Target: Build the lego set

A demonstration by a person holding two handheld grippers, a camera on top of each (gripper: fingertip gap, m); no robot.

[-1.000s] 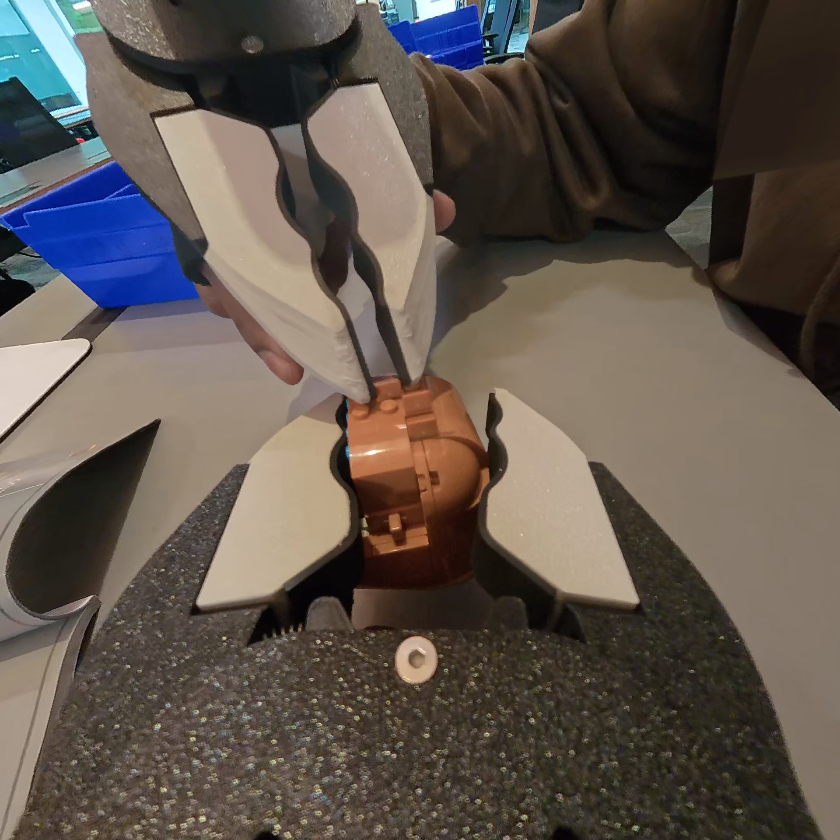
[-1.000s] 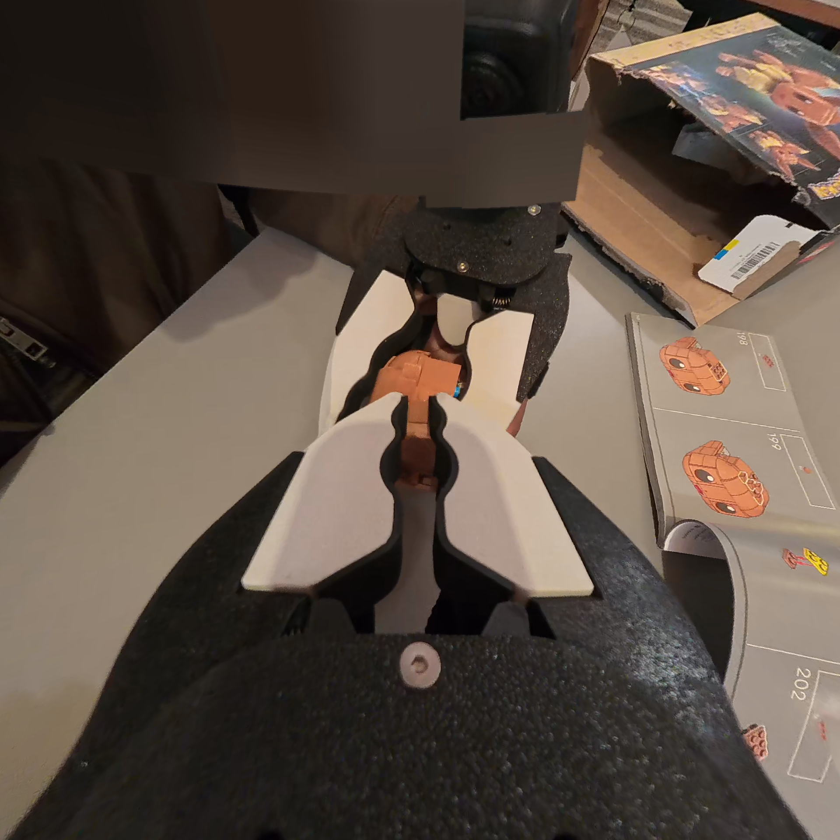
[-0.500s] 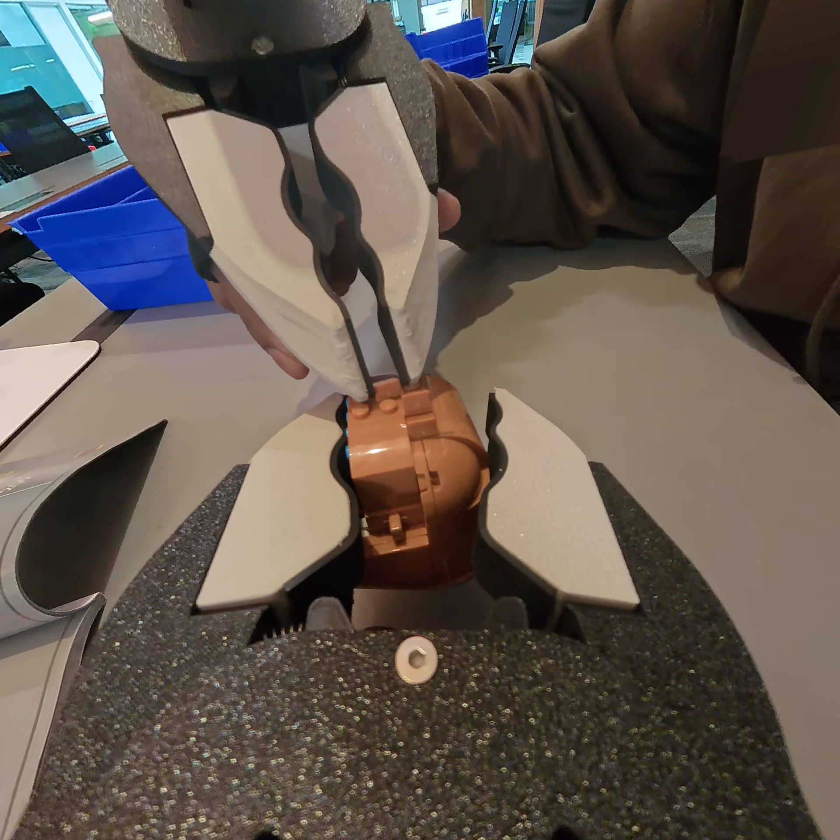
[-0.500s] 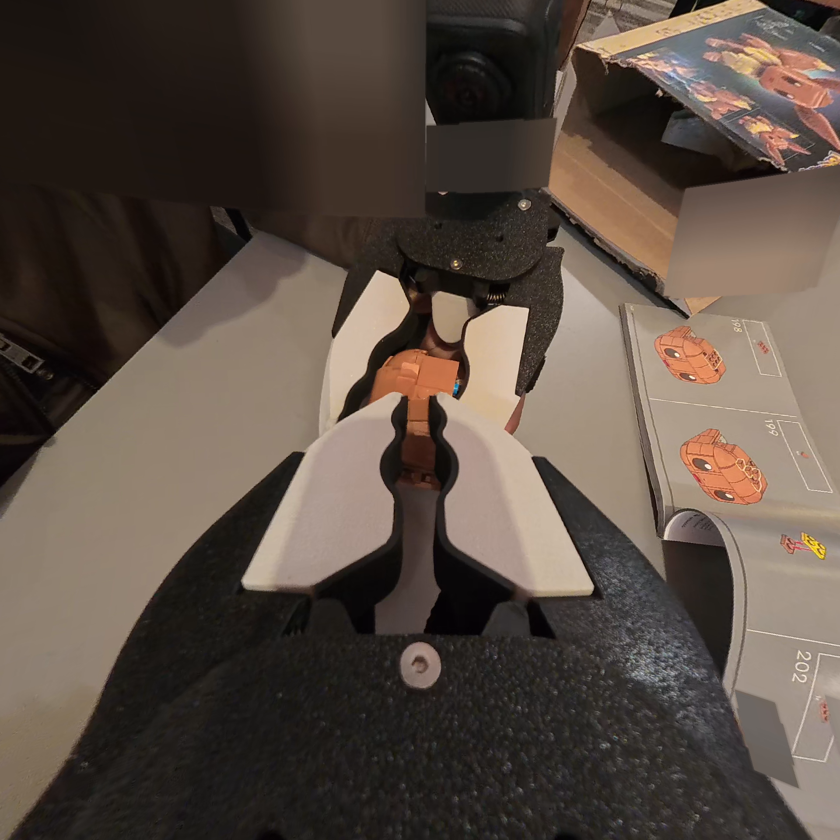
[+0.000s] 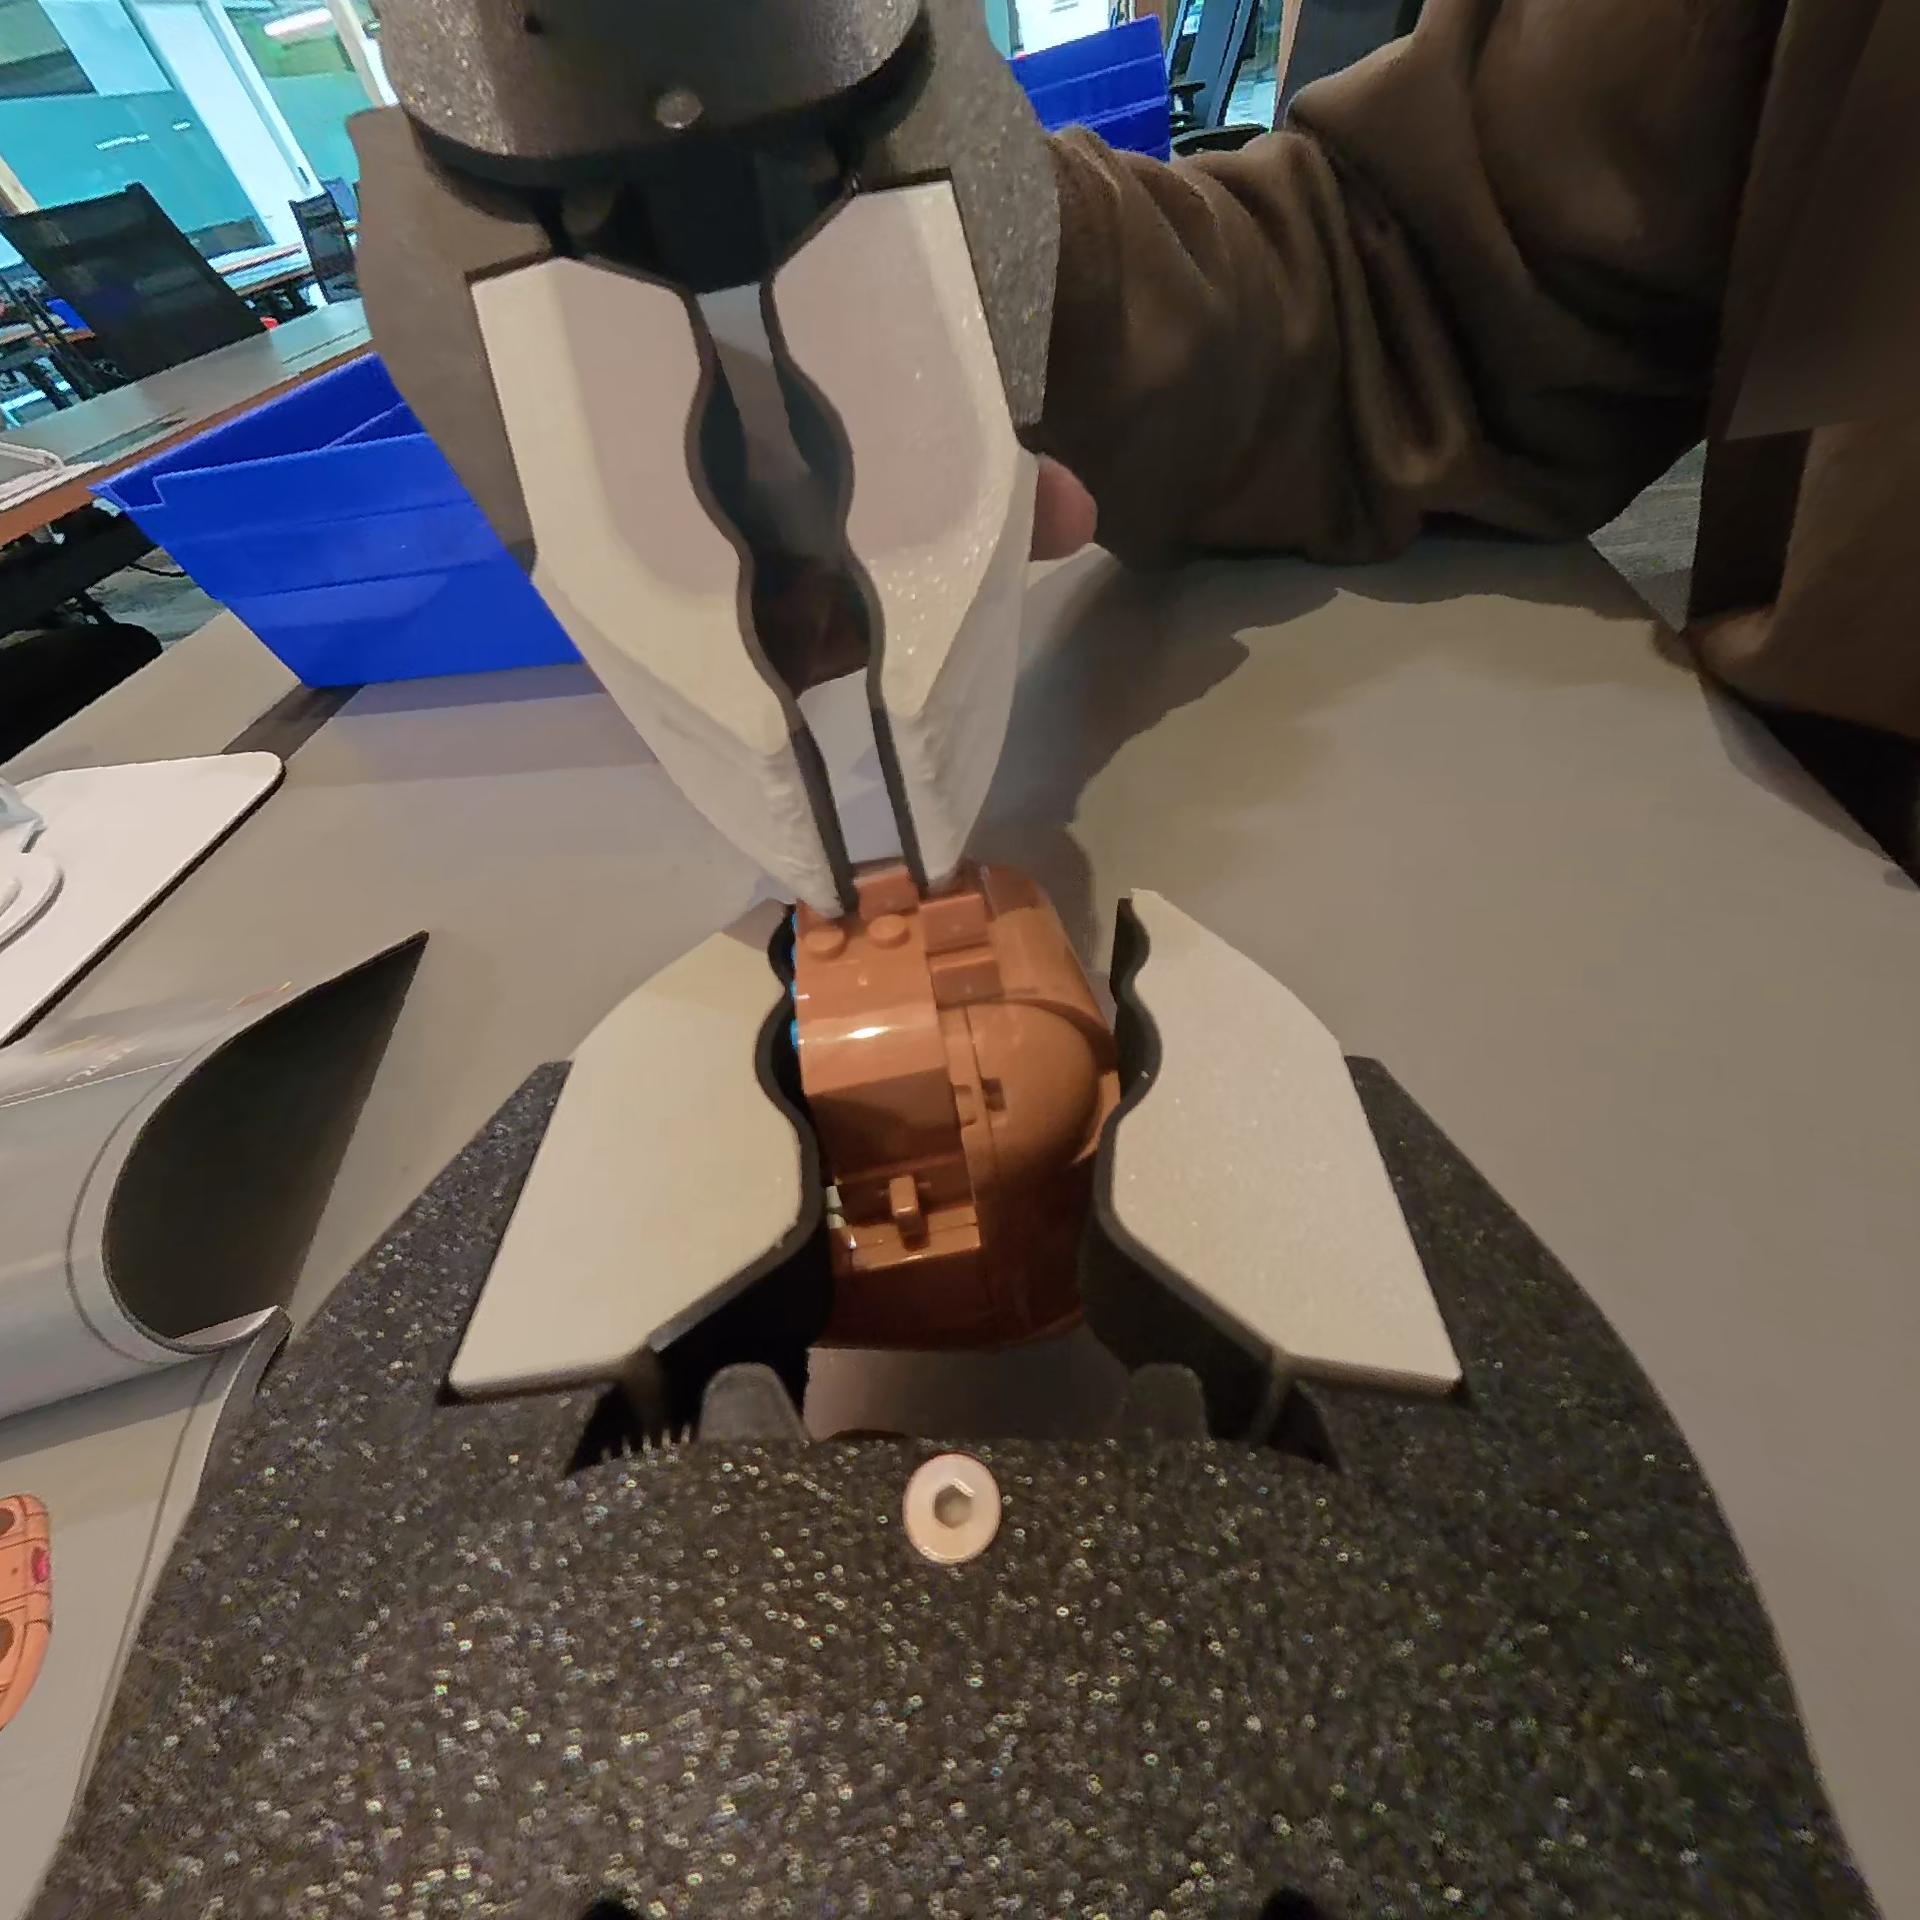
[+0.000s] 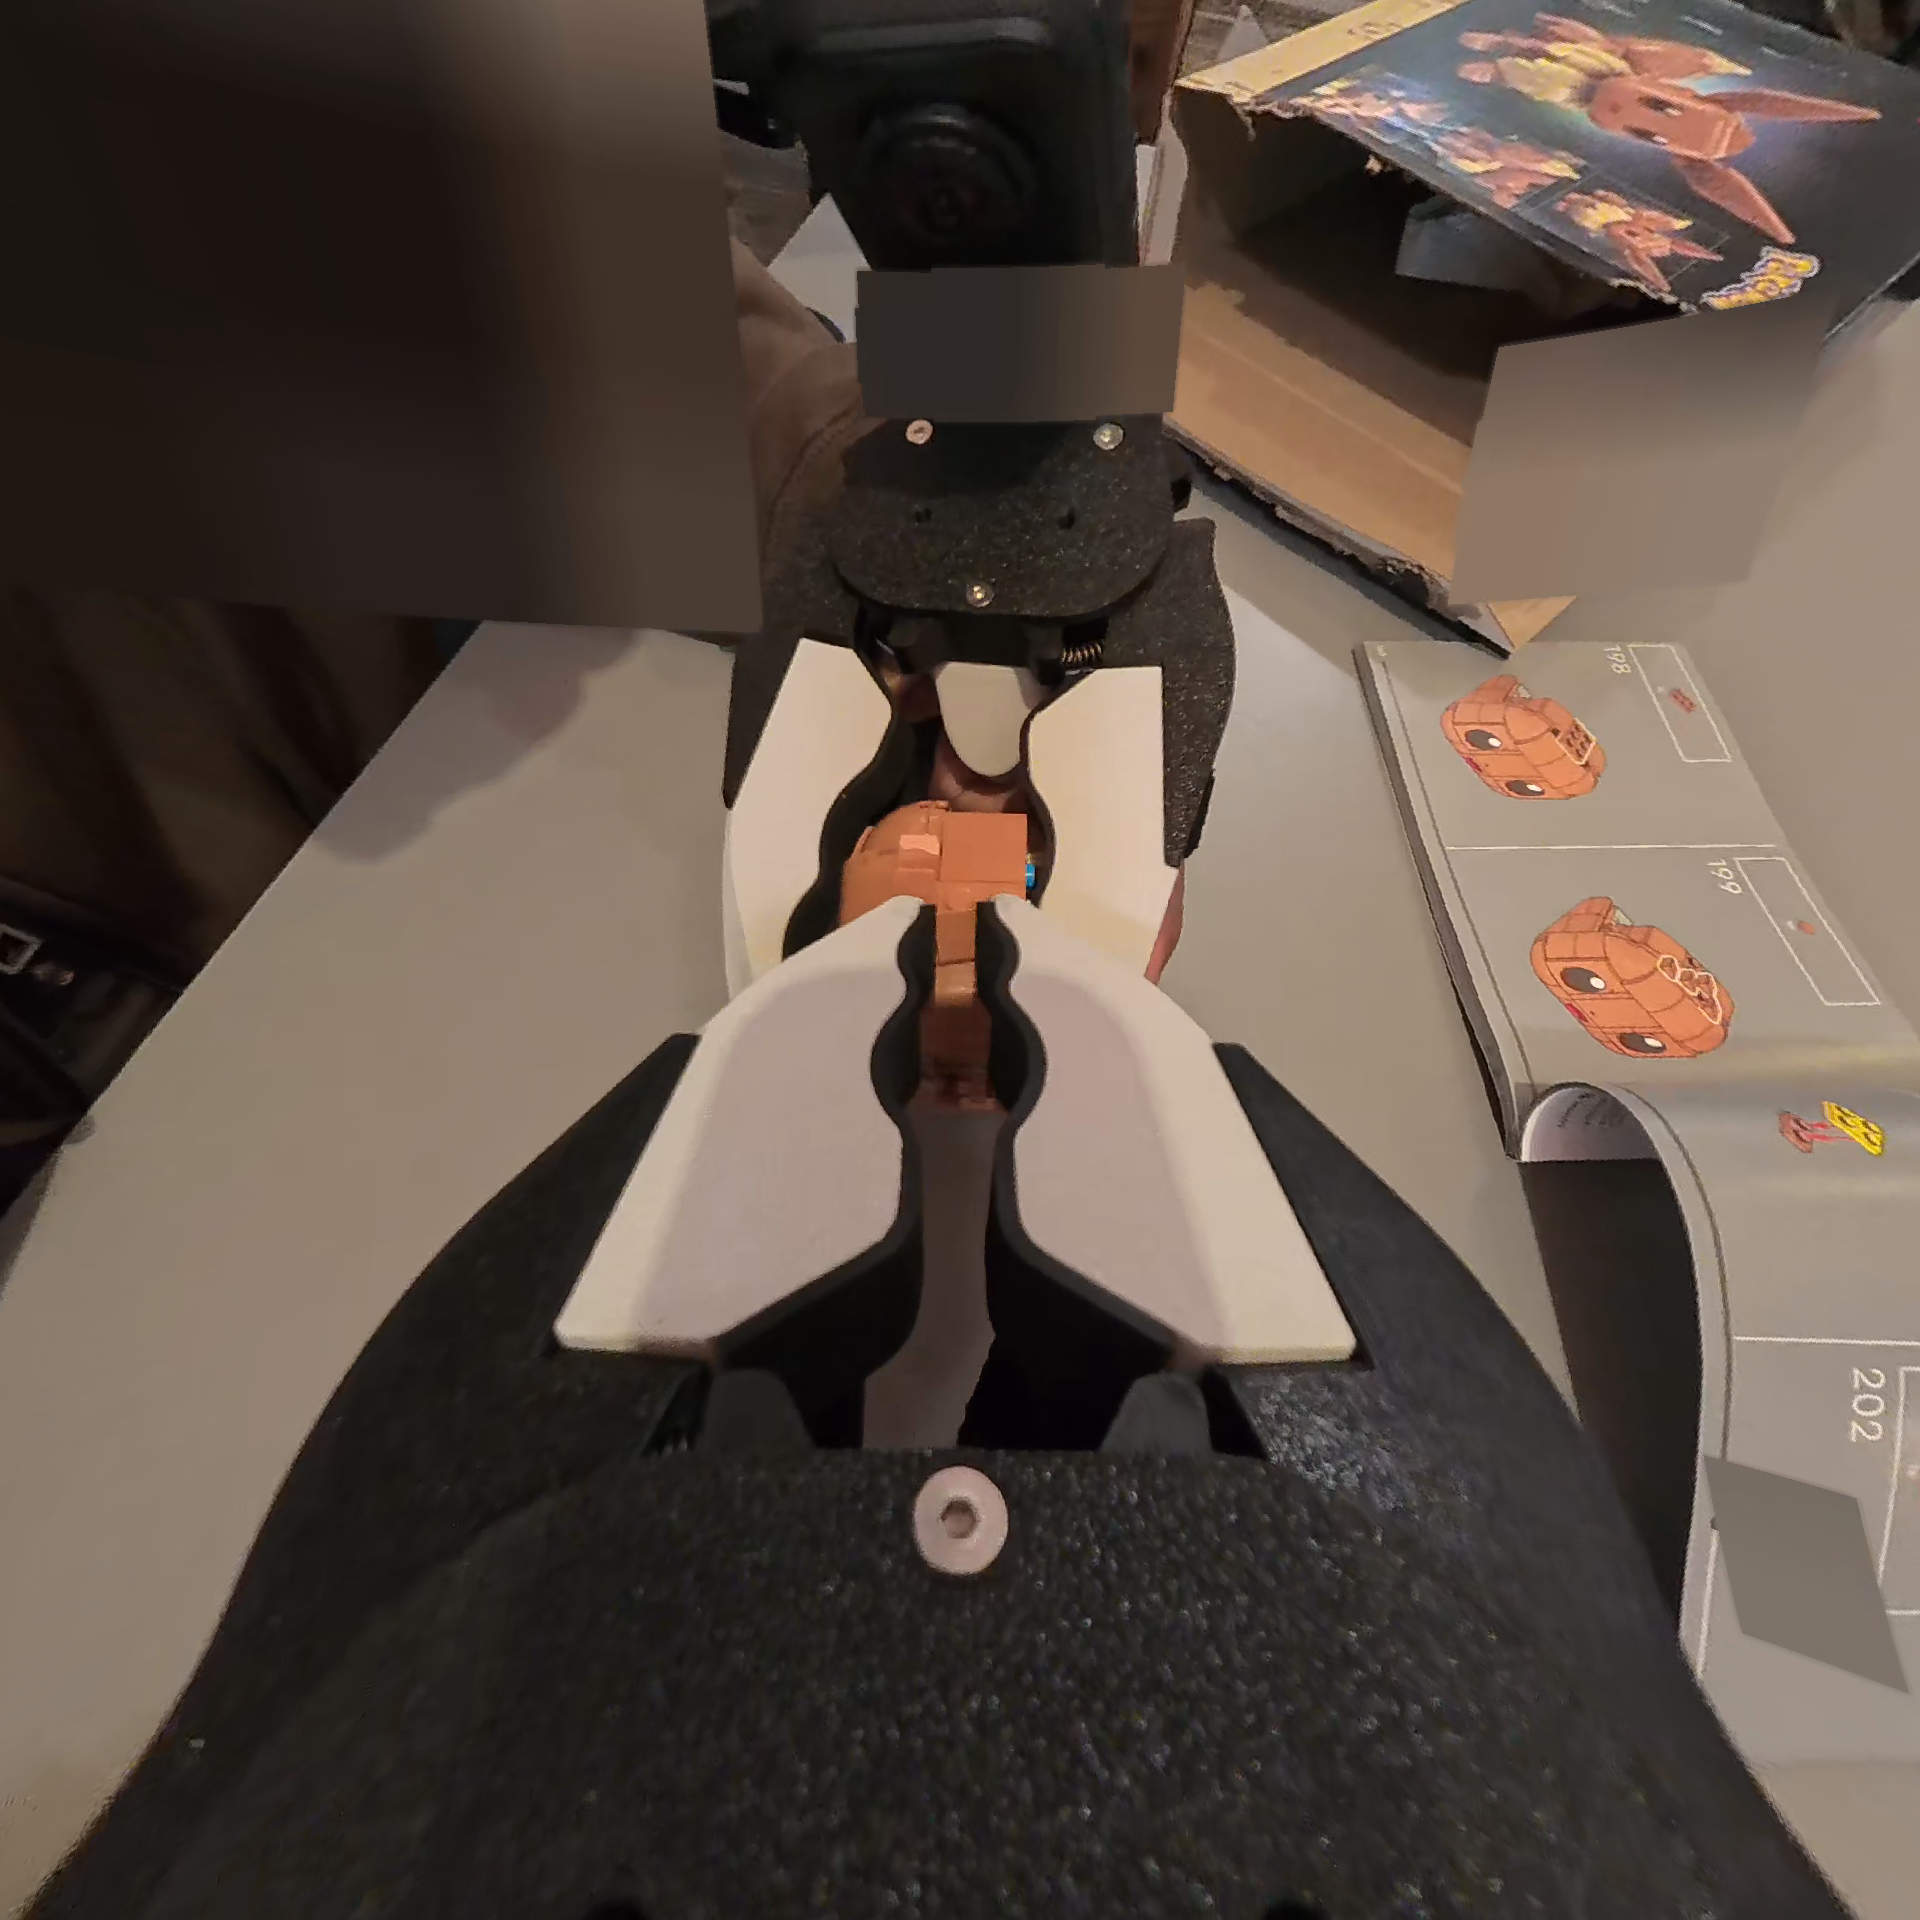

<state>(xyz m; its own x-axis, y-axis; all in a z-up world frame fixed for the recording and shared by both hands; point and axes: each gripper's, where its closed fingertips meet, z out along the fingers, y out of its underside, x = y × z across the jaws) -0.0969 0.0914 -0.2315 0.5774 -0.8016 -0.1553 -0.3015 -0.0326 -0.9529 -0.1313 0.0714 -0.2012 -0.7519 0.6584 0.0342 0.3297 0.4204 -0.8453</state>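
Left gripper (image 5: 951,1060) clamps the brown lego model (image 5: 951,1101) between its fingers. Right gripper (image 5: 878,899), opposite, pinches the model's studded far end, apparently a small brick. Instruction booklet (image 6: 1621,883) lies right of it.

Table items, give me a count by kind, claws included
Claws: 2, left claw and right claw
Brown lego build: 1
Instruction booklet: 1
Set box: 1
Blue bins: 1 stack, number unclear
Total: 6
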